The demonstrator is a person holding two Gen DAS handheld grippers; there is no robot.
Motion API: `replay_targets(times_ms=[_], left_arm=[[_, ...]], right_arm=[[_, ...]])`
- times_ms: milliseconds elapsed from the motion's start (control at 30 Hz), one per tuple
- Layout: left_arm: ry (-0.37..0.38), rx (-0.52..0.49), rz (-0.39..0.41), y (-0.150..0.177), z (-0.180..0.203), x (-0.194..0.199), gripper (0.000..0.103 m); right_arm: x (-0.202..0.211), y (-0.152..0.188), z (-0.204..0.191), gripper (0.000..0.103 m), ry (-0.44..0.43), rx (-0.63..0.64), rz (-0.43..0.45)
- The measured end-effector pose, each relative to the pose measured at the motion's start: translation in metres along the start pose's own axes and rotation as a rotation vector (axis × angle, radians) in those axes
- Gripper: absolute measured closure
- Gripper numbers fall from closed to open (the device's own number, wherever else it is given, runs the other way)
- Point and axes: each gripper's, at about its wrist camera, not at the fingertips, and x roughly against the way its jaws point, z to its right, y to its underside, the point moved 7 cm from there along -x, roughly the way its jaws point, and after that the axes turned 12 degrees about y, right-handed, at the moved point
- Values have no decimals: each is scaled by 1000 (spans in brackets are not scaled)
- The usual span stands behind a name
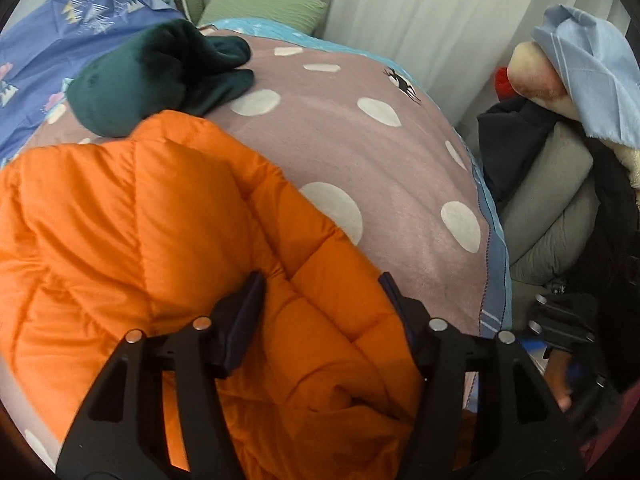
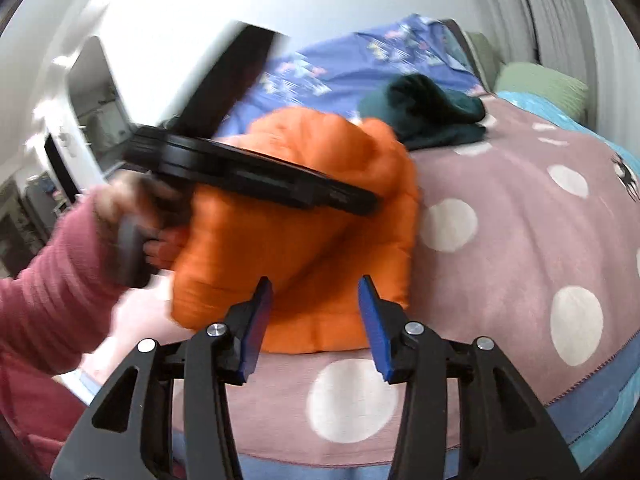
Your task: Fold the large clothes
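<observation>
A: left gripper – jaws apart, right over the orange puffer jacket, pads not pinching afaict.

B: right gripper too, jaws apart w/ nothing between. Jacket's just ahead on the polka-dot blanket, green garment behind it.

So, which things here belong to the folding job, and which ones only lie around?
For the job:
- orange puffer jacket
- left gripper, open
- right gripper, open

Lying about:
- dark green garment
- green pillow
- dotted blanket
- light blue cloth
</observation>
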Motion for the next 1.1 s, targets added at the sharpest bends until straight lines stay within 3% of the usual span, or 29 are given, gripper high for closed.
replay_targets(times_ms=[67,233,267,300,400,433,533,567,667,767,867,967,1100], left_arm=[[11,0,0,-1,0,-8,40],[37,-15,22,-3,6,-19,32],[46,-18,34,-3,7,-20,31],[55,-22,45,-4,8,-21,30],[73,-12,88,-8,7,-22,31],[77,0,100,-10,6,-21,33],[95,33,131,-15,4,-6,60],[85,31,148,-17,4,5,68],[-26,-10,207,-21,-3,38,69],[-169,-27,244,-21,-27,66,63],[-267,26,253,-18,-63,78,60],[-245,69,273,-15,-87,76,59],[-279,42,173,-11,-102,34,56]], right_arm=[[-5,-13,-11,38,-2,13,15],[-31,-22,-8,37,8,-72,-37],[-37,-23,-4,41,14,-98,-45],[-41,-21,-2,61,27,-116,-53],[-56,-4,13,90,71,-203,-119],[-61,2,18,92,58,-241,-149],[-70,21,30,93,47,-314,-207],[-71,26,32,94,53,-324,-215],[-73,30,34,94,61,-329,-226],[-74,30,31,93,60,-320,-220],[-79,33,29,93,77,-299,-214],[-82,36,29,93,94,-280,-212],[-85,36,33,93,109,-281,-216]])
